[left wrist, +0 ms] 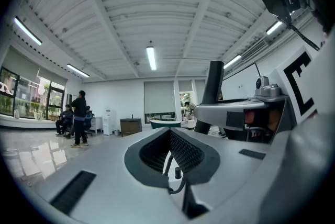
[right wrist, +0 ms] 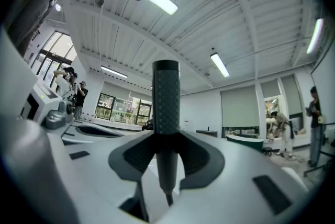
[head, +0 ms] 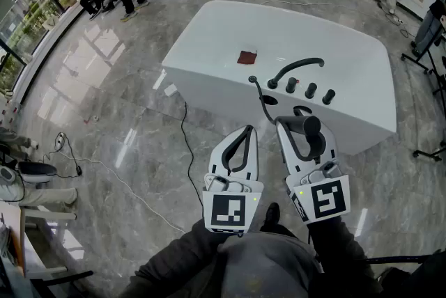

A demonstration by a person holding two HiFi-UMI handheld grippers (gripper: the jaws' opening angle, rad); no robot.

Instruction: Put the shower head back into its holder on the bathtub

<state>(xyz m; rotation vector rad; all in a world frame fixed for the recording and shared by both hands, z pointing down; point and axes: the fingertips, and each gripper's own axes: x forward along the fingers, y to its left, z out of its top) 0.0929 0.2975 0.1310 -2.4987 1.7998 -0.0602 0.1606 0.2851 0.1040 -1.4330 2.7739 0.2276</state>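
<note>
Right gripper (head: 301,124) clamps the shower head (right wrist: 166,108), short of the bathtub (head: 209,39). Left gripper (head: 245,133) closed, empty. Reseating remains; the holder is not clearly seen.

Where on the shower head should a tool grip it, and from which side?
Grip the shower head on its straight textured handle, from the side, jaws across it, as the right tool does: that part is round, even and upright.

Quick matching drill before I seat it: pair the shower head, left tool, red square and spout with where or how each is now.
1 shower head
2 left tool
3 red square
4 spout

A lying on the bathtub's white top
B mounted beside the knobs
C held in the right tool
D shut, holding nothing

Pairs: 1-C, 2-D, 3-A, 4-B
</note>
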